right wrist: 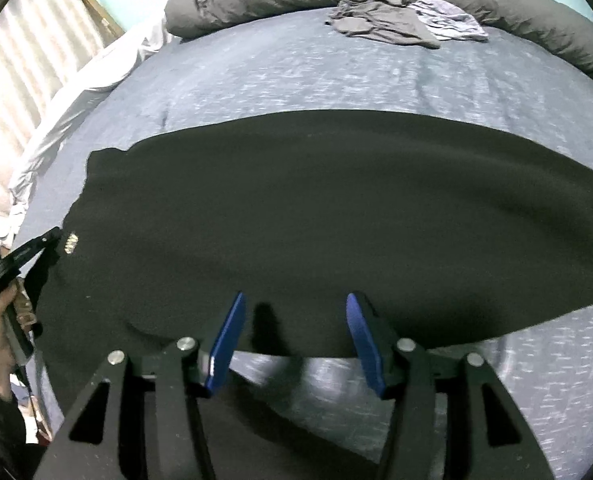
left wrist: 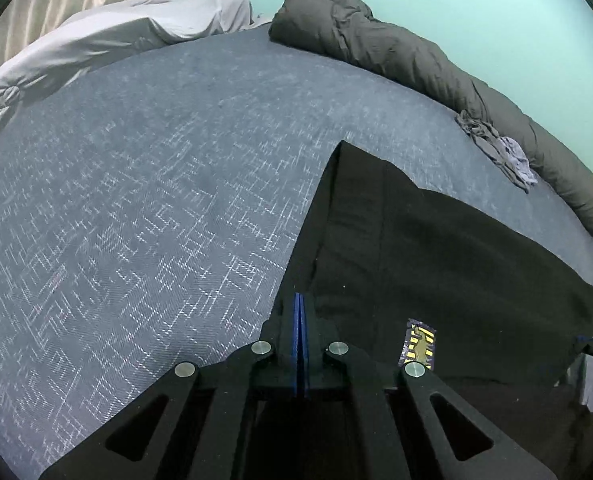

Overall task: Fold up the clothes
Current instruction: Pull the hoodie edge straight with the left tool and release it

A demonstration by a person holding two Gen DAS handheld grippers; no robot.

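black cloth [right wrist: 316,216], matte and smooth, lies spread flat across the bed [right wrist: 296,76], whose blue-grey cover has a woven look with pale flecks. the cloth has straight folded edges and, in the left wrist view, one sharp corner pointing up the bed; a small patch [left wrist: 417,345] in yellow and purple sits near its edge. a thick dark grey duvet [left wrist: 396,56] is rolled into a long wrinkled sausage along the far side, with a crumpled grey garment [right wrist: 384,20] and a paler rag [right wrist: 448,20] just beside it. a pale sheet [left wrist: 96,44] is bunched at the bed's far left corner.

the left hand-held gripper [left wrist: 299,300] is clenched, its blue pads pressed together at the edge of the black cloth; whether a fold is pinched between them i cannot tell. the right hand-held gripper [right wrist: 294,300] is released, its blue fingers [right wrist: 226,340] spread about halfway over the cloth's near edge, grasping nothing.
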